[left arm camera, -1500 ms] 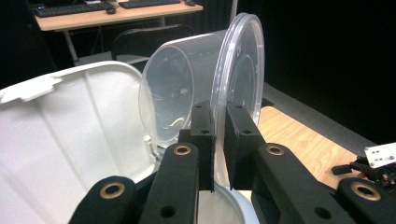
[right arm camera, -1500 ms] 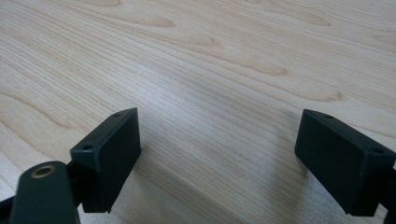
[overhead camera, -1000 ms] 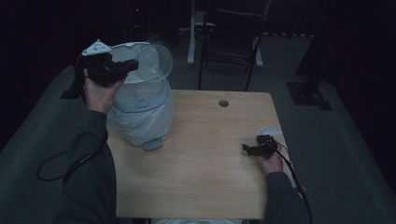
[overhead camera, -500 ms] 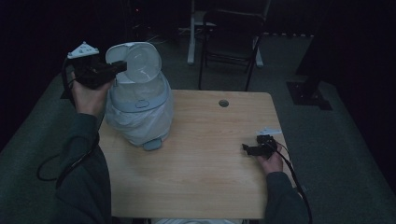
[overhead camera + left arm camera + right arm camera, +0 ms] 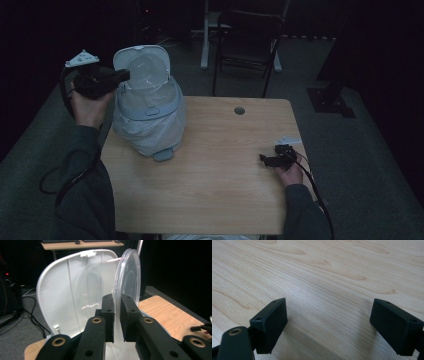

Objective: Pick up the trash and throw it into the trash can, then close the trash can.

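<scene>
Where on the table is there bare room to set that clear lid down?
The wide bare stretch of the table between the white bin and the right gripper is free, as is the back right corner past the cable hole. The back left corner is crowded by the bin.

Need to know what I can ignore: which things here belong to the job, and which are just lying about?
In the job:
- bin, flap raised
- clear tub, between the jaws of the left claw, which have just been opening

Lying about:
- right claw, open, low over the table
- white scrap
- chair
</scene>
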The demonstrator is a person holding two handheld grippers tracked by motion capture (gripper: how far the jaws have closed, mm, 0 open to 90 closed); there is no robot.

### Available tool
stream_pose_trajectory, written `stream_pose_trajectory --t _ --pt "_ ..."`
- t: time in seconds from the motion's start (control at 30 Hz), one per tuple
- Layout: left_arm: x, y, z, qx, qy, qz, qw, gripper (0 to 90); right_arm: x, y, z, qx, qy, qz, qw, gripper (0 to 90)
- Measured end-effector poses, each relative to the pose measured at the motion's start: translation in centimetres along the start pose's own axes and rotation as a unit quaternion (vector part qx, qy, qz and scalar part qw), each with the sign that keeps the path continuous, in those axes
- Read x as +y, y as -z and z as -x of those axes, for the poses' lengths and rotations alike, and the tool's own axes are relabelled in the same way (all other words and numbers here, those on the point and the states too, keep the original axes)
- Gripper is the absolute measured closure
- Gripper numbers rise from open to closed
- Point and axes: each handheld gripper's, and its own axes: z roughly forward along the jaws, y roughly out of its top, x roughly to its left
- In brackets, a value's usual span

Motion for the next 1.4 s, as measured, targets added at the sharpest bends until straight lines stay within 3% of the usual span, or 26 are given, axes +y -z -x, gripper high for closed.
stream_pose_trajectory --t 0.03,0.2,0.53,1.0,1.1,1.4 --pt "-0.1 0.0 -0.1 0.002 0.001 -0.002 1.0 70.2 0.0 0.0 0.0 0.0 0.0 0.0 1.0 13.5" --pt "-0.2 0.3 -0.4 0.004 0.003 0.002 1.0 68.0 0.0 0.0 0.0 0.0 0.0 0.0 1.0 13.4" --pt "-0.1 1.5 -1.6 0.022 0.011 0.009 0.9997 66.3 0.0 0.0 0.0 0.0 0.0 0.0 1.0 13.4" --pt "0.6 1.3 -2.9 0.051 0.014 0.014 0.9985 65.0 0.0 0.0 0.0 0.0 0.0 0.0 1.0 13.4" --pt "1.3 1.2 -3.4 0.059 0.027 0.03 0.9975 65.6 0.0 0.0 0.0 0.0 -0.001 0.001 1.0 13.5" --pt "2.2 0.4 -4.3 0.072 0.049 0.041 0.9953 68.6 0.0 0.0 0.0 0.0 -0.001 0.0 1.0 13.4"
